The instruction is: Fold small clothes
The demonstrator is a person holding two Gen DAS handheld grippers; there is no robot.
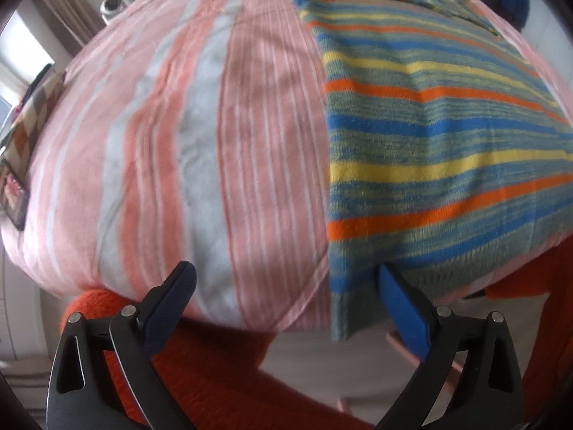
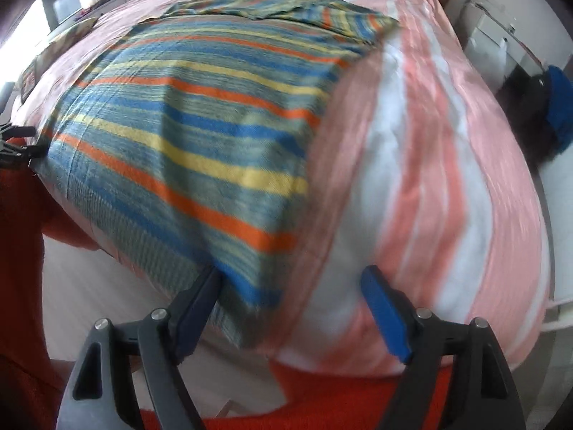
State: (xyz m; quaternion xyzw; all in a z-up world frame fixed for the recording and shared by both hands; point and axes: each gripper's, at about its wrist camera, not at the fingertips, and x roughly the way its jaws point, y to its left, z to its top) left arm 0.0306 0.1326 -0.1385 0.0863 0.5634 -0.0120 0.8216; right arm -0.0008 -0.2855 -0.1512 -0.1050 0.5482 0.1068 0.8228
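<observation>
A knitted garment (image 1: 429, 136) striped blue, yellow, orange and green lies flat on a pink and white striped bed (image 1: 200, 136), its near hem hanging over the bed's front edge. My left gripper (image 1: 286, 272) is open at the hem's left corner, and its right finger (image 1: 397, 297) is against the hanging corner. In the right wrist view the garment (image 2: 186, 136) covers the left part of the bed (image 2: 429, 179). My right gripper (image 2: 290, 274) is open, and the hem's right corner lies between its fingers without being pinched.
A person's orange sleeve (image 1: 200, 376) fills the bottom of both views. Patterned boxes (image 1: 32, 118) and a white round object (image 1: 112, 5) stand beyond the bed's left side. White furniture (image 2: 494, 36) and a blue object (image 2: 558, 107) are off its right side.
</observation>
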